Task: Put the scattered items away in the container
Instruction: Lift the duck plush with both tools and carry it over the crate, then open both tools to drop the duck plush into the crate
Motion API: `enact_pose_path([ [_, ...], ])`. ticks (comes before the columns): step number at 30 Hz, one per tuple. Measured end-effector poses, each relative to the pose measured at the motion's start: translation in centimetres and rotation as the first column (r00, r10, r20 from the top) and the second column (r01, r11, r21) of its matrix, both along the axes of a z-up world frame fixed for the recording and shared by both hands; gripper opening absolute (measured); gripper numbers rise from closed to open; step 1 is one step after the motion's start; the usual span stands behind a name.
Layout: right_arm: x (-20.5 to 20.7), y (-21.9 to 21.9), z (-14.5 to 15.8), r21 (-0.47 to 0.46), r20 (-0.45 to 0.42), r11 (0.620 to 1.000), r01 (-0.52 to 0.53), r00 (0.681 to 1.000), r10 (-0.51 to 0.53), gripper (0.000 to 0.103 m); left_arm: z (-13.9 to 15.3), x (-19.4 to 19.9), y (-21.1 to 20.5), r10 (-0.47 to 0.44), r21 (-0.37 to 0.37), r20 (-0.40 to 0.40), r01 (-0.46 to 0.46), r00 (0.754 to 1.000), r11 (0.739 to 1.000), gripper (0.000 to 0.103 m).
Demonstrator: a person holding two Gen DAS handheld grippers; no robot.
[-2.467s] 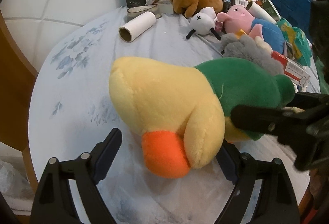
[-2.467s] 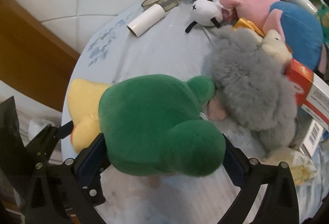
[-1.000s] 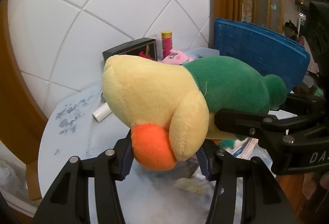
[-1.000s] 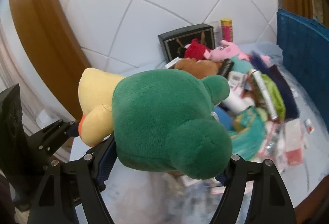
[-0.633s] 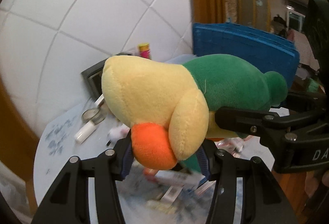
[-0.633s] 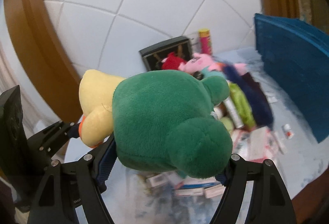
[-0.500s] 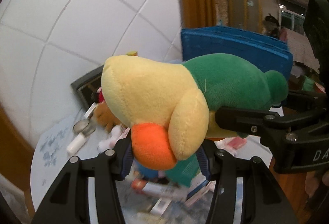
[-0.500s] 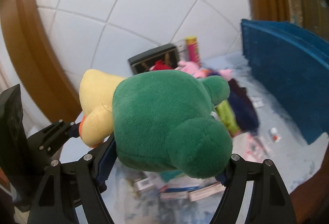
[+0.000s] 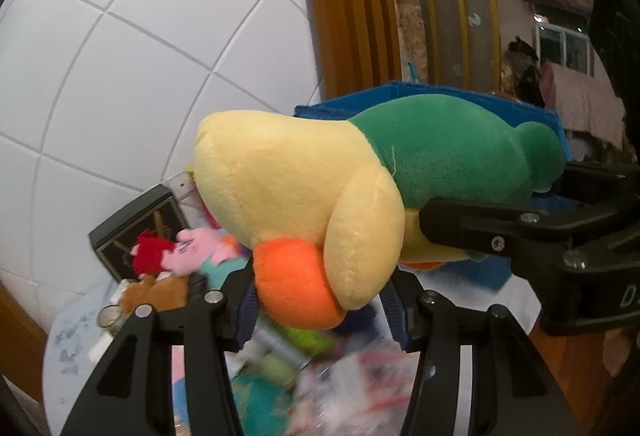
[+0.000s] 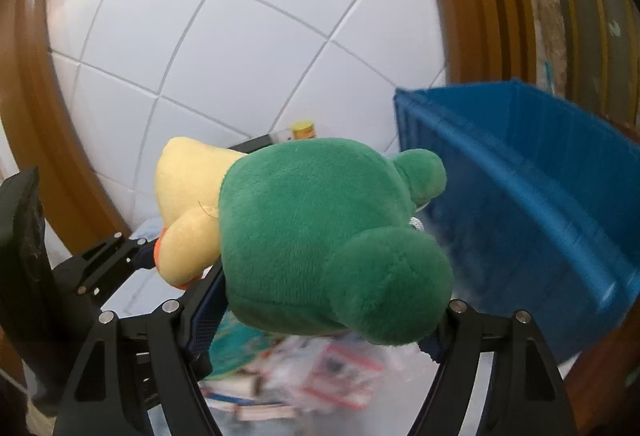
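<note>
Both grippers clamp the same plush toy (image 9: 360,196) and it hangs in the air above the cluttered table (image 9: 68,340). Left gripper (image 9: 320,300): jaws closed partway, pads pinching the yellow end around the orange foot, which bulges out between the 2 fingers. Right gripper (image 10: 320,312): jaws wider, squeezing the green end from both sides; the green body fills the gap and hides most of the pads. In the left wrist view the right gripper comes in from the right edge, one finger (image 9: 480,228) lying across the toy's underside just beside the yellow limb. In the right wrist view the left gripper (image 10: 104,260) shows at lower left, on the yellow part. Toy lies roughly level, yellow end toward the left gripper, green end toward the right. Blue container (image 10: 540,176) sits to the right of the toy and behind it, open top visible, near but apart from the toy; in the left wrist view only its rim (image 9: 400,92) shows past the green body. Below the toy: blurred packets and boxes on the table, not readable. Sharper at the far left of the left wrist view: a dark box (image 9: 136,220) against the white tiled wall (image 9: 140,56), a red plush (image 9: 150,250) and a pink plush (image 9: 200,244) touching each other in front of it. A yellow-capped can (image 10: 303,130) stands by the wall beyond the toy.
</note>
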State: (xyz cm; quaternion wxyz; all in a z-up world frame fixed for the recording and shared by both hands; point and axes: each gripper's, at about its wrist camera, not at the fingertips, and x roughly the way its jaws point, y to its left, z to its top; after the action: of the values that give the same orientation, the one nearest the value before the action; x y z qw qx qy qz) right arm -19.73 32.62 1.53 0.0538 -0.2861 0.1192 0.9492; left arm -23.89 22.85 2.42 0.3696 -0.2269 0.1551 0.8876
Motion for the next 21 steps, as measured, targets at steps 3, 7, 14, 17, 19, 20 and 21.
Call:
enact_pose_path([
  [3, -0.2, 4.8, 1.7, 0.027, 0.006, 0.999, -0.019, 1.0, 0.019, 0.078, 1.1, -0.1, 4.3, 0.012, 0.012, 0.009, -0.012, 1.0, 1.0, 0.052],
  [7, -0.9, 10.9, 3.6, 0.023, 0.002, 1.0, -0.018, 1.0, 0.018, 0.078, 2.7, -0.9, 10.7, 0.013, -0.009, 0.011, -0.013, 1.0, 1.0, 0.052],
  [14, -2.6, 20.6, 5.4, -0.019, -0.001, 1.0, 0.022, 1.0, -0.022, 0.078, 4.6, -2.7, 20.6, -0.02, -0.05, 0.025, 0.022, 0.999, 0.999, 0.052],
  [17, -3.9, 25.1, 6.1, -0.026, 0.017, 0.999, 0.023, 1.0, -0.022, 0.078, 5.0, -3.9, 25.7, -0.012, -0.08, 0.044, 0.015, 0.999, 0.997, 0.052],
  [19, -5.6, 28.1, 6.4, -0.034, 0.034, 0.999, 0.008, 0.999, -0.006, 0.078, 5.1, -5.1, 29.1, 0.008, -0.105, 0.061, -0.002, 0.998, 0.994, 0.052],
  [20, -6.4, 29.6, 6.5, -0.038, 0.043, 0.999, -0.001, 0.999, 0.002, 0.078, 5.1, -5.7, 30.8, 0.023, -0.119, 0.071, -0.014, 0.997, 0.993, 0.052],
  [21, -7.3, 31.3, 6.7, -0.038, 0.055, 0.999, -0.013, 0.998, 0.015, 0.078, 5.1, -6.4, 32.5, 0.038, -0.132, 0.082, -0.027, 0.996, 0.991, 0.052],
])
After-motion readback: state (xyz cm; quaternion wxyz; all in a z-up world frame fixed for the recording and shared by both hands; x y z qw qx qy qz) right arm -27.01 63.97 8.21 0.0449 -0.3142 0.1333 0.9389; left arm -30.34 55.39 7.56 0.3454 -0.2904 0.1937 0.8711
